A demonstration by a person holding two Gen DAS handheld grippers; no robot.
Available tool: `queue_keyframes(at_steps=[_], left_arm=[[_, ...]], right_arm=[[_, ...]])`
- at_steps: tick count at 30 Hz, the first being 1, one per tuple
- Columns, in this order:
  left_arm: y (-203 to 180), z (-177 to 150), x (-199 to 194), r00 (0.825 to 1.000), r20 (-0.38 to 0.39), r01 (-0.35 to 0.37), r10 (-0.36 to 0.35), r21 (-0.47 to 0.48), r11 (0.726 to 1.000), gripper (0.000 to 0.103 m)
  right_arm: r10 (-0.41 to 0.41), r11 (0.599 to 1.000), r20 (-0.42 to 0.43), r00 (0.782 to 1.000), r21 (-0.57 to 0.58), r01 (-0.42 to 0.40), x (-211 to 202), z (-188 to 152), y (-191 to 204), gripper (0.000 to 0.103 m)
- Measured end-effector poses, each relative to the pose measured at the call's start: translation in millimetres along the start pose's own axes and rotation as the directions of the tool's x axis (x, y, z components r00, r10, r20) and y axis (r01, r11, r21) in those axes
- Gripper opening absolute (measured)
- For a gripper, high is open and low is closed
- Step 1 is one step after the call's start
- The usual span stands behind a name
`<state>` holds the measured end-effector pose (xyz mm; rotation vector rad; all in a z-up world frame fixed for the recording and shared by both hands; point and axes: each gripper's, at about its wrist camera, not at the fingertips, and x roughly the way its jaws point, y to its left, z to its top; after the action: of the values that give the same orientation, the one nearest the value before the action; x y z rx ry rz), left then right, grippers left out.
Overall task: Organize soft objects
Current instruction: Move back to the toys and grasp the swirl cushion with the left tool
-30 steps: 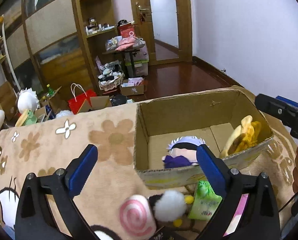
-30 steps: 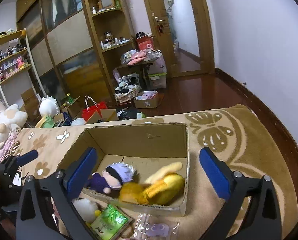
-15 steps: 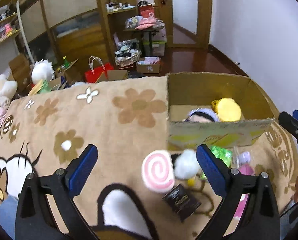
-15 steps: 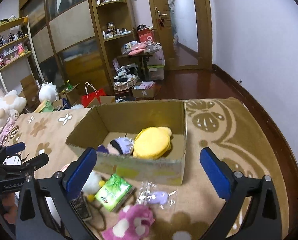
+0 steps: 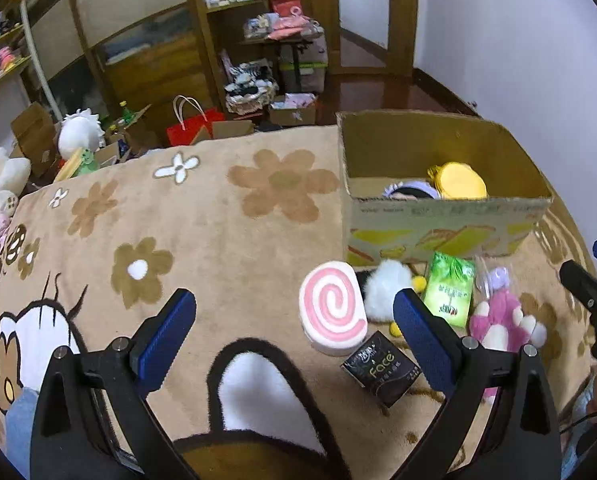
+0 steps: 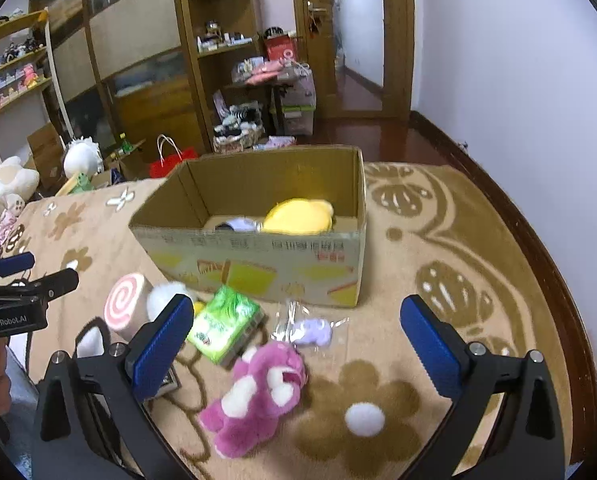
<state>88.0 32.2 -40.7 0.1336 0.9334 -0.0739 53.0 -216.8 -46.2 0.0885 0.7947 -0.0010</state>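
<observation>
Two toys are seen in one cardboard box (image 6: pixel 258 268); one pink plush bear (image 6: pixel 258 392) lies between the spread, empty right gripper (image 6: pixel 294 344) fingers; the left gripper (image 5: pixel 294 332) is spread too.

Left wrist view: above blanket (image 5: pixel 202 216), left of cardboard box (image 5: pixel 438 220), facing forward and down along open left gripper (image 5: pixel 294 320); pink swirl plush (image 5: pixel 332 312) near, just ahead.

Right wrist view: nearer box front (image 6: pixel 258 268), looking down past open right gripper (image 6: pixel 294 332); pink plush toy (image 6: pixel 258 396) close below.

Shared: box, swirl plush, green packet (image 6: pixel 222 322), shelving (image 6: pixel 218 40), doorway. Each view catches other gripper at edge.
</observation>
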Motion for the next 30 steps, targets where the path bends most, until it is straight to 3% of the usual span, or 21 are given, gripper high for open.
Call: queue_keyframes(at_steps=[15, 30], left_arm=[[-16, 1, 53, 0.99, -0.143, 0.025, -0.017, 0.057, 0.998, 0.098], [-20, 0, 97, 0.958, -0.284, 0.042, -0.026, 0.051, 0.998, 0.098]], right_arm=[[-0.039, 0.998, -0.076, 0.996, -0.049, 0.035, 45, -33, 11, 0.103], [-0.071, 0.995, -0.146, 0.987, -0.08, 0.06, 74, -48, 18, 0.103]])
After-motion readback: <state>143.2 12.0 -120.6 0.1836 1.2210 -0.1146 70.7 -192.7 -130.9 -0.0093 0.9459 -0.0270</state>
